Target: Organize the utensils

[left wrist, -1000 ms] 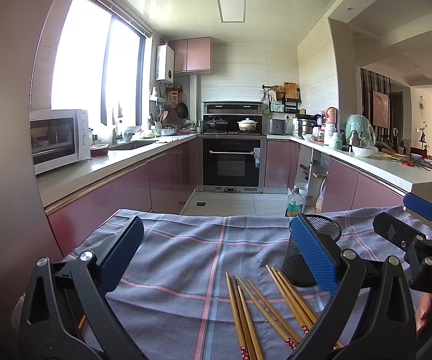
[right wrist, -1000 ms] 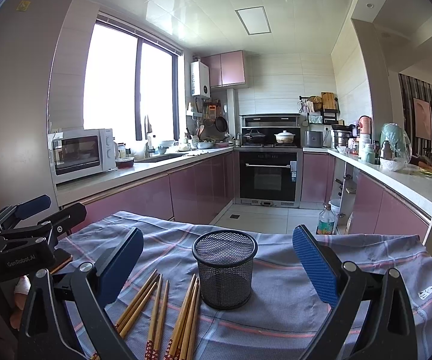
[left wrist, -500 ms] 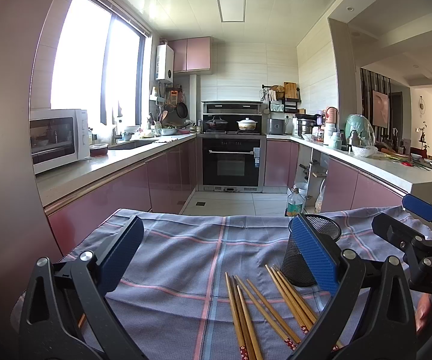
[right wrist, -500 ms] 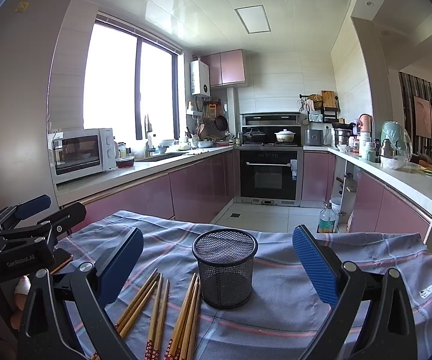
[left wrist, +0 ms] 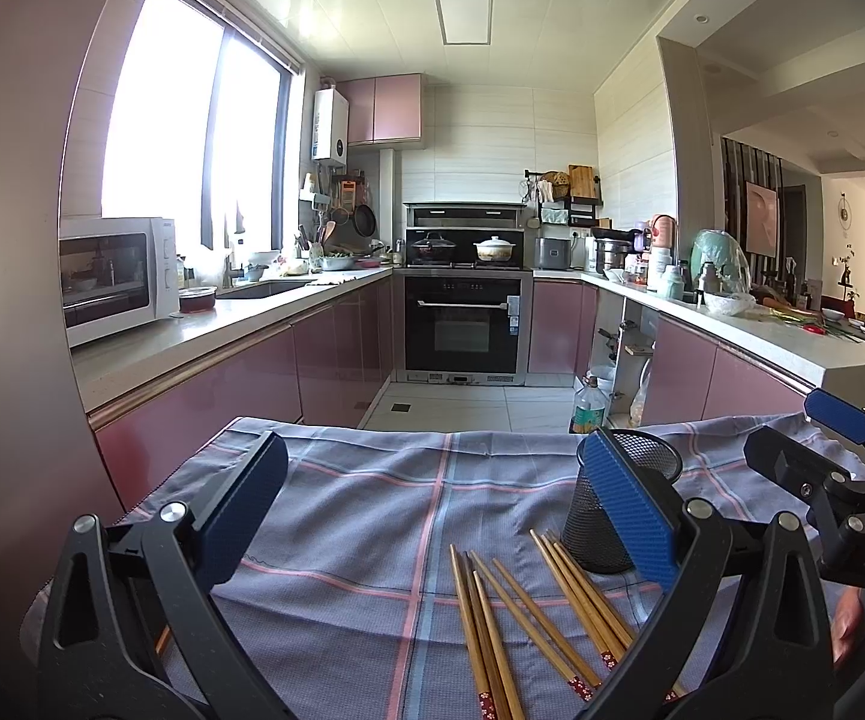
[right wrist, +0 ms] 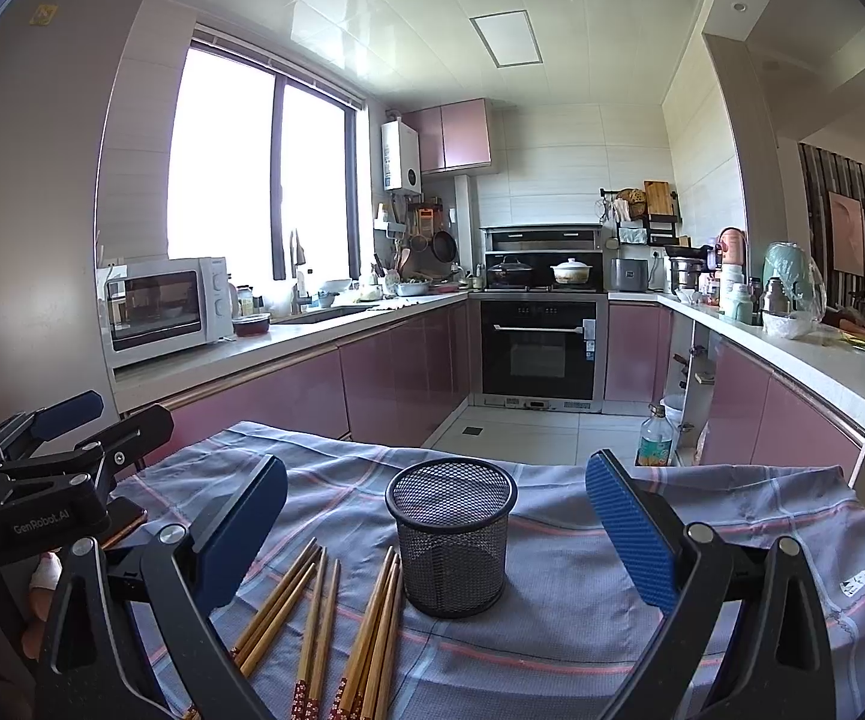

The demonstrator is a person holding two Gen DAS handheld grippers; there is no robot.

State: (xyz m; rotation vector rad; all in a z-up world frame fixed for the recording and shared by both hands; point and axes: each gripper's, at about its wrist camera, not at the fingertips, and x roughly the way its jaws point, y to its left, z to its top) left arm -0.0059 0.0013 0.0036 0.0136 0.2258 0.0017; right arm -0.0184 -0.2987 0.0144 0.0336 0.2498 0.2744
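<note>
Several wooden chopsticks (left wrist: 528,618) lie loose on a blue checked cloth (left wrist: 372,504), just left of an empty black mesh cup (left wrist: 612,516). In the right wrist view the cup (right wrist: 453,540) stands upright in the middle with the chopsticks (right wrist: 324,624) fanned to its left. My left gripper (left wrist: 432,516) is open and empty, held above the cloth behind the chopsticks. My right gripper (right wrist: 435,528) is open and empty, its jaws standing either side of the cup but nearer the camera. Each gripper shows at the edge of the other's view.
The cloth covers a table whose far edge (right wrist: 552,468) drops to the kitchen floor. Pink cabinets and counters run along both sides, with a microwave (right wrist: 162,306) on the left and an oven (right wrist: 537,348) at the back. A bottle (right wrist: 654,438) stands on the floor.
</note>
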